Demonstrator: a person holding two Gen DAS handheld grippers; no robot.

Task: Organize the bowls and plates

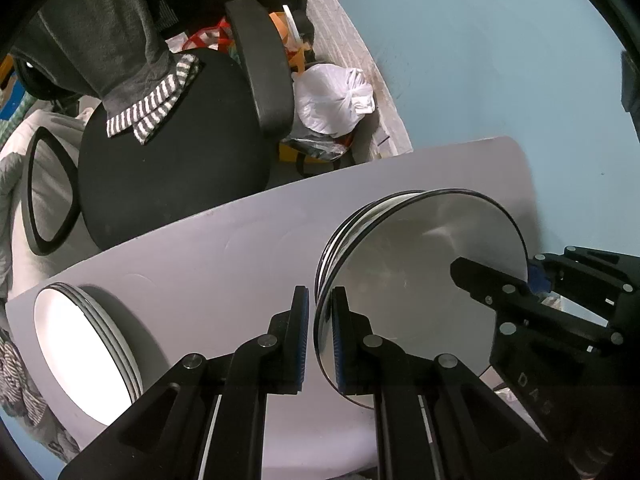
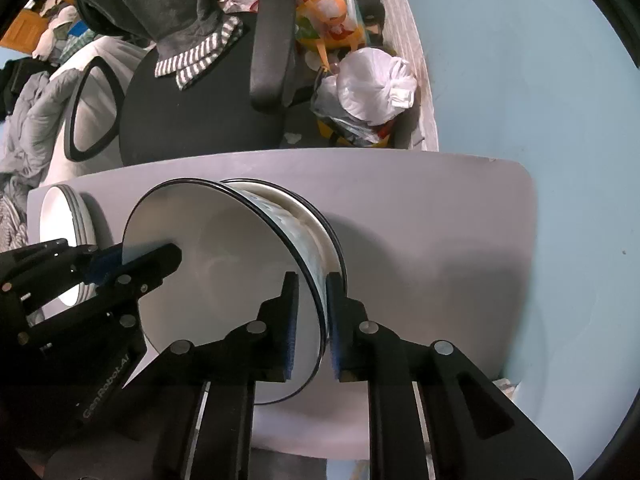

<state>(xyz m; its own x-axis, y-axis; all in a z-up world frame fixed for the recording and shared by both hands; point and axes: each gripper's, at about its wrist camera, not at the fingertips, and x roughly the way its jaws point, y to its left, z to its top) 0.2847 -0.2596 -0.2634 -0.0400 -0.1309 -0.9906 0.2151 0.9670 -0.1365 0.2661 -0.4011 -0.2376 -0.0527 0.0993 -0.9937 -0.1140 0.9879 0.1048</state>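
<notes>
A stack of white bowls with black rims [image 1: 416, 256] [image 2: 224, 264] stands on the pale table. My left gripper [image 1: 320, 332] straddles the top bowl's near-left rim, jaws apart by a small gap. My right gripper [image 2: 312, 320] straddles the same bowl's right rim, one finger inside and one outside, with a small gap. Each gripper shows in the other's view: the right gripper [image 1: 520, 284] at the bowl's far rim, the left gripper [image 2: 120, 264] at its left rim. A stack of white plates [image 1: 84, 344] [image 2: 60, 216] sits at the table's left end.
The pale table [image 1: 224, 248] [image 2: 440, 216] is small with rounded corners. Beyond it stands a black office chair [image 1: 168, 160] [image 2: 200, 112] with a striped cloth, and a white bag [image 1: 332, 96] [image 2: 372, 84] lies on the floor. A light blue wall [image 2: 540, 80] is at right.
</notes>
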